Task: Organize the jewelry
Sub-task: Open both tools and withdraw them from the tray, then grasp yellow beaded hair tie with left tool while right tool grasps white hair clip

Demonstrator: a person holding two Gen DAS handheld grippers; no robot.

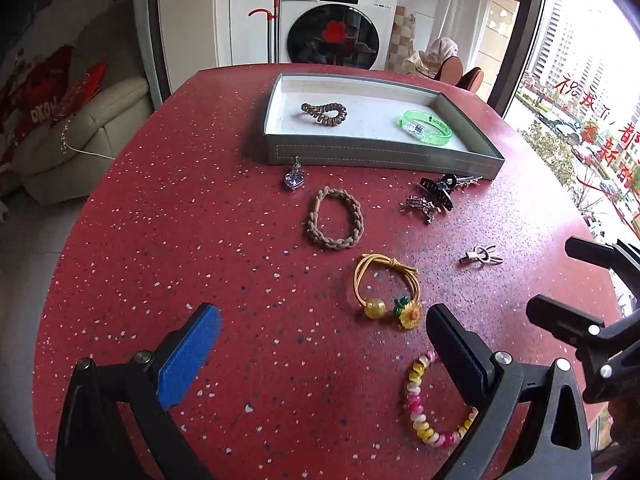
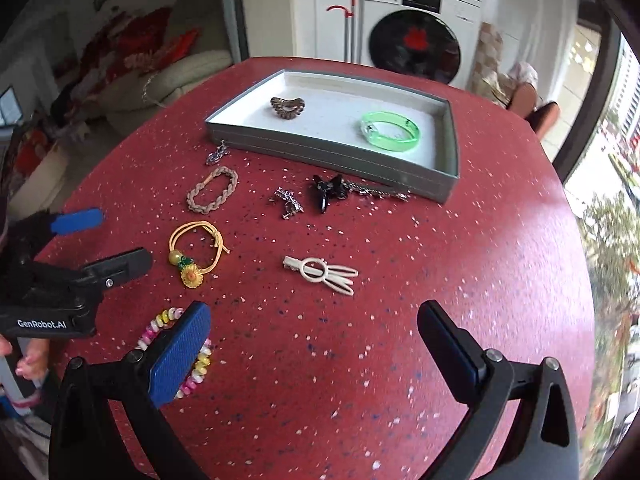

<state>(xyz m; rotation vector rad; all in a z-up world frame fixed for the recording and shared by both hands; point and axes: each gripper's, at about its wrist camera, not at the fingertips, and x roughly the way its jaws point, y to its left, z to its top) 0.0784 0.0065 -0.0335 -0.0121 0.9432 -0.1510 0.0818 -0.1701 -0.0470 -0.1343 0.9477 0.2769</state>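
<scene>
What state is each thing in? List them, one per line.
Left gripper: jaws open, empty.
Right gripper: jaws open, empty.
Tray: open-topped, holds two pieces.
Green bangle: in tray.
Brown coil tie: in tray.
Black claw clip: on table, outside tray.
Washing machine: door shut.

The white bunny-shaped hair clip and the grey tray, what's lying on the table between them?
In the right wrist view, a black claw clip and a small silver clip lie between the white bunny-shaped hair clip and the grey tray.
</scene>
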